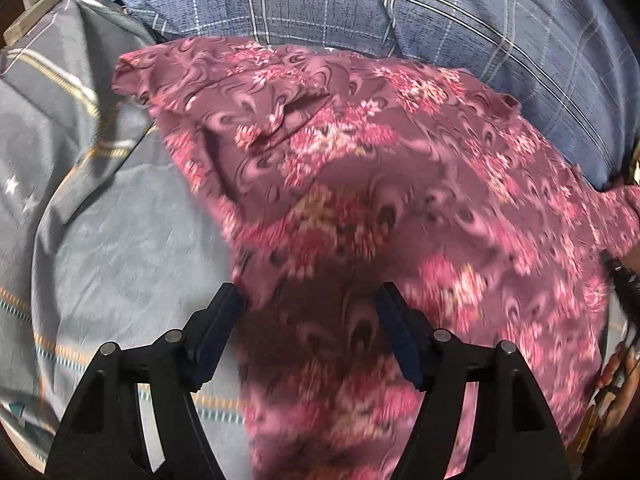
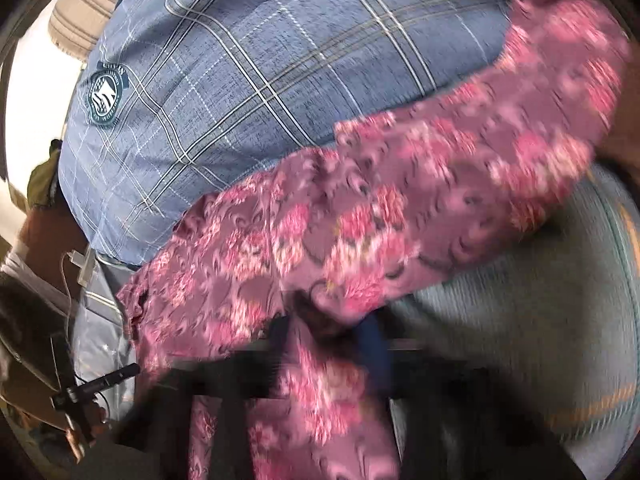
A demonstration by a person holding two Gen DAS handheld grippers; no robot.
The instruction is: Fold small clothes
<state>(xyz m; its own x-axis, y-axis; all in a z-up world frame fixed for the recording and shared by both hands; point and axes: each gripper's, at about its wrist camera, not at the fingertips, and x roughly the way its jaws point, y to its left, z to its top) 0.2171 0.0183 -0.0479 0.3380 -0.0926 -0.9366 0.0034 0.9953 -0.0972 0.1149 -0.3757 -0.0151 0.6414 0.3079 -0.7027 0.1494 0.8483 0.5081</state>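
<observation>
1. The left gripper (image 1: 310,300) is sitting at the bottom centre of the left wrist view, its two black fingers (image 1: 218,330) spreading wide apart — nothing is lying between the pads.
2. Its arms are fanning out toward both lower corners of the frame, tips pointing up toward the middle.
3. The right gripper (image 2: 328,328) is showing low in the right wrist view, heavily blurred — its dark fingers (image 2: 378,346) are standing close together, pinching a fold of the floral garment (image 2: 360,216).
</observation>
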